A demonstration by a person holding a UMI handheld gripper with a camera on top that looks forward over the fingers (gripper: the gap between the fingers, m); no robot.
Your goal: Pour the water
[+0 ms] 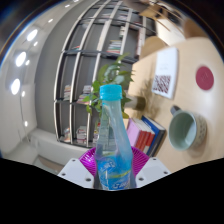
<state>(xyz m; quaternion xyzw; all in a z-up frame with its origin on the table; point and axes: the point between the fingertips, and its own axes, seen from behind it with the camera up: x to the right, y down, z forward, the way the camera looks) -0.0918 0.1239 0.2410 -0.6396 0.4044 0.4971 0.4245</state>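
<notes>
A clear plastic water bottle [113, 140] with a light blue cap and a blue label stands upright between my fingers. My gripper [112, 168] is shut on the bottle, with both magenta pads [88, 162] pressed against its lower body. The bottle is held up off any surface, with its cap reaching up in front of a green plant. A pale green mug [183, 130] lies to the right of the bottle, its open mouth facing me.
A green plant [113, 72] stands behind the bottle. Tall windows with dark frames [85, 60] fill the background. A stack of books [150, 133] sits right of the bottle. A red round thing [204, 78] and a patterned card [164, 82] are on the wall.
</notes>
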